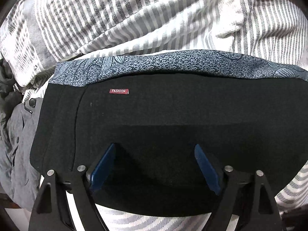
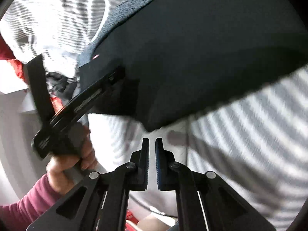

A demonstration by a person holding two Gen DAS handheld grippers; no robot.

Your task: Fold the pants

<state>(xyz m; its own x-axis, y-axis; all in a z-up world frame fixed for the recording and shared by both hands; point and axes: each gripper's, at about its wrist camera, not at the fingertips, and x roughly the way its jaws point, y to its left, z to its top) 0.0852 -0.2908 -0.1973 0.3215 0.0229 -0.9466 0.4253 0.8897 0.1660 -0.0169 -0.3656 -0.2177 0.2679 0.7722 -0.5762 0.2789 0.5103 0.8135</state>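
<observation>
- The black pants (image 1: pixel 154 119) lie folded on a grey-and-white striped sheet (image 1: pixel 115 19), their blue patterned waistband (image 1: pixel 163 63) along the far edge and a small red label (image 1: pixel 119 91) near it.
- The left gripper (image 1: pixel 154 165) hangs over the pants, jaws wide, nothing pinched.
- The right gripper (image 2: pixel 152 154) sits just off the pants' corner, jaws nearly together and empty.
- A hand (image 2: pixel 71 163) in a pink sleeve (image 2: pixel 25 202) holds the left tool.
</observation>
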